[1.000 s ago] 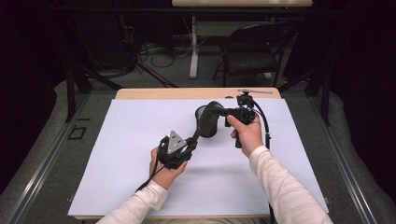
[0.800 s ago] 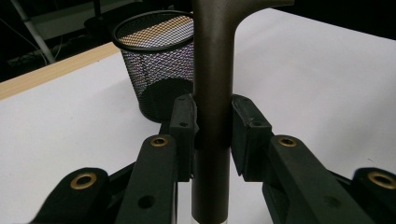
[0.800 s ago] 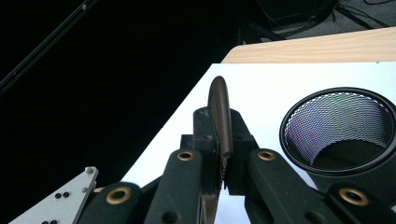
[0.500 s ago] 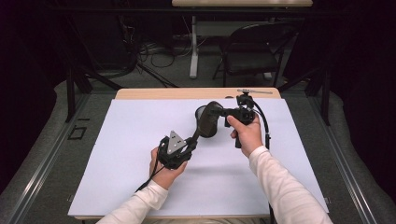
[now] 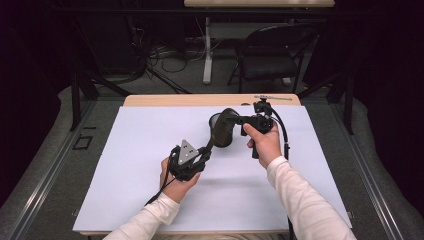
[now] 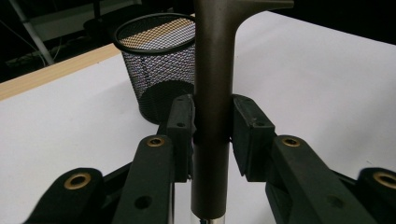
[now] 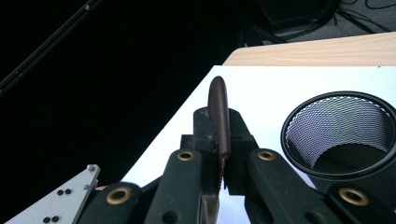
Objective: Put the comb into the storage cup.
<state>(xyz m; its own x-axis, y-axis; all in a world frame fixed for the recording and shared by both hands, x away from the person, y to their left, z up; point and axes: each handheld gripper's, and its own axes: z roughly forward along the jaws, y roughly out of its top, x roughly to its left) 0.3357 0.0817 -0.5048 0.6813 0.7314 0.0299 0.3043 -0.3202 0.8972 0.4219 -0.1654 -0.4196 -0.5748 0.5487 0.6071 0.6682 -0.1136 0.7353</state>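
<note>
1. I have the left tongs [image 5: 203,153] grasping the round shaft of a dark brown long-handled utensil [image 5: 211,142]. In the left gripper view, a pad sits on each side of the shaft.
2. The right tongs [image 5: 236,120] are clenched on the flat far end of the same utensil. In the right gripper view, that thin end stands edge-on between the pads.
3. So the utensil is off the white tabletop [image 5: 140,150], bridged between my two hands. It slopes up from the left hand toward the right.
4. A black mesh pen cup [image 5: 222,131] stands upright on the tabletop just beside the utensil's upper end. It looks empty from the right gripper view.
5. Compared with a second ago, nothing has shifted. Both hands, the utensil and the cup sit where they were, and neither grip has let go.
6. I read this as a pause in the middle of a handover. The utensil is probably bound for the cup, but that can't go ahead until one pair of tongs releases.
7. If both let go together, the utensil would drop and could knock the cup over.
</note>
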